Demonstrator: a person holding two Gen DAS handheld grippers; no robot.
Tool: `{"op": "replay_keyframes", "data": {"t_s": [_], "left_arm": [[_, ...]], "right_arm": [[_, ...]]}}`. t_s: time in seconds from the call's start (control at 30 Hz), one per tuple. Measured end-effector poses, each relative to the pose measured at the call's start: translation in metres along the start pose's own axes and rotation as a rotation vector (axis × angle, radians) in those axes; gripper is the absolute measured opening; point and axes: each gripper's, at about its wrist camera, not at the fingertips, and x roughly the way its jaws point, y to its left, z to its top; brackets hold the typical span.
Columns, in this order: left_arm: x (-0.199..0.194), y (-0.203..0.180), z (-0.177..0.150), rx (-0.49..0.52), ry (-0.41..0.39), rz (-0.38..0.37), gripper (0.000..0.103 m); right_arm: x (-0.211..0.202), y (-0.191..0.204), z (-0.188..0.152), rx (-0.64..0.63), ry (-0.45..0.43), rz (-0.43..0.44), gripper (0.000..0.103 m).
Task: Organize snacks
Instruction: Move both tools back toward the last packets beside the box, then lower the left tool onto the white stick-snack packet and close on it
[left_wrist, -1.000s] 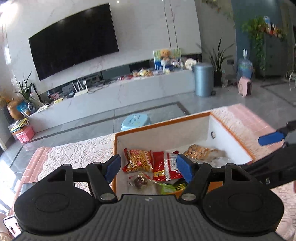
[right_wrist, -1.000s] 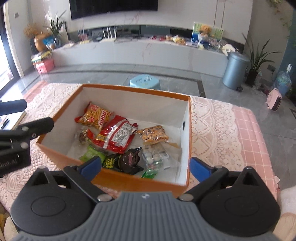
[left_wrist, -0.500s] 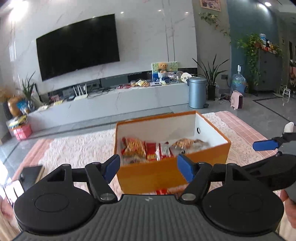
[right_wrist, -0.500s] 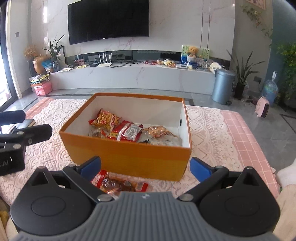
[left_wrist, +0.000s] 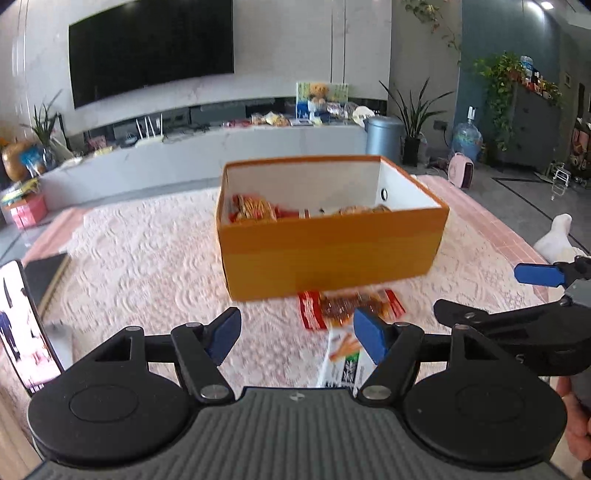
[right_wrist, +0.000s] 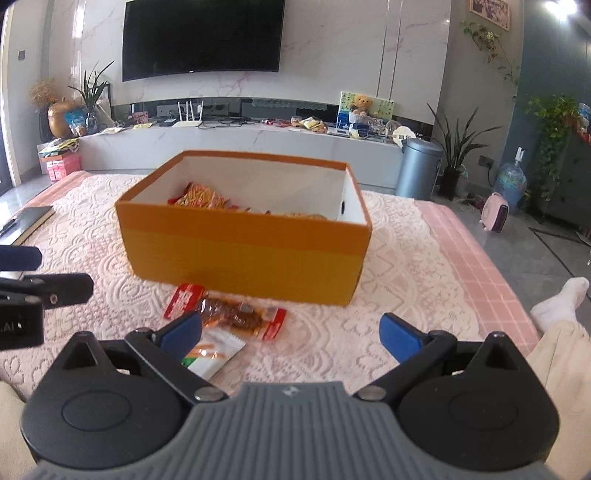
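An orange box (left_wrist: 332, 251) (right_wrist: 240, 254) with white inner walls stands on the lace-covered table and holds several snack packets (left_wrist: 253, 208) (right_wrist: 201, 195). A red-ended clear snack packet (left_wrist: 347, 304) (right_wrist: 229, 314) lies on the cloth just in front of the box. A white and green packet (left_wrist: 343, 360) (right_wrist: 210, 354) lies nearer me. My left gripper (left_wrist: 297, 336) is open and empty, low over the cloth before the box. My right gripper (right_wrist: 291, 336) is open and empty, just behind the two loose packets.
A phone (left_wrist: 22, 325) and a dark notebook (left_wrist: 46, 275) (right_wrist: 26, 219) lie at the table's left. A person's white sock (right_wrist: 561, 299) shows at the right edge. A TV wall, a long white console and a grey bin (right_wrist: 419, 168) stand beyond the table.
Both grippers have pulled back from above the box and dropped low. The view went from looking down into the box to seeing its front wall and two loose packets before it.
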Motion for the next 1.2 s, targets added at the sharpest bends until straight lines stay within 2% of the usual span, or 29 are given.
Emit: {"op": "replay_keyframes", "data": {"t_s": [0.17, 0.4, 0.5, 0.7, 0.8, 0.9, 0.97, 1.1, 1.2], "left_arm": [[0.004, 0.006, -0.012, -0.022, 0.036, -0.005, 0.082], [0.022, 0.007, -0.032, -0.03, 0.133, 0.018, 0.08], [0.026, 0.012, -0.037, -0.041, 0.149, 0.024, 0.076], [0.03, 0.015, -0.037, -0.049, 0.14, -0.024, 0.072], [0.035, 0.011, -0.037, -0.026, 0.142, -0.086, 0.072], [0.042, 0.002, -0.038, 0.007, 0.147, -0.114, 0.072], [0.048, -0.004, -0.037, 0.03, 0.154, -0.131, 0.072], [0.063, -0.018, -0.038, 0.067, 0.175, -0.174, 0.073], [0.073, -0.025, -0.039, 0.072, 0.188, -0.188, 0.079]], "right_arm": [[0.002, 0.011, -0.02, -0.021, 0.025, 0.009, 0.099], [0.015, 0.028, -0.036, -0.066, 0.082, 0.043, 0.099], [0.023, 0.035, -0.038, -0.065, 0.091, 0.055, 0.099], [0.043, 0.043, -0.036, -0.051, 0.12, 0.072, 0.098], [0.05, 0.038, -0.037, -0.038, 0.129, 0.052, 0.087], [0.056, 0.024, -0.038, -0.01, 0.156, 0.043, 0.081], [0.057, 0.014, -0.039, 0.003, 0.163, 0.032, 0.072], [0.061, 0.003, -0.04, 0.012, 0.161, 0.018, 0.069], [0.06, 0.0, -0.039, 0.013, 0.139, 0.009, 0.069]]}}
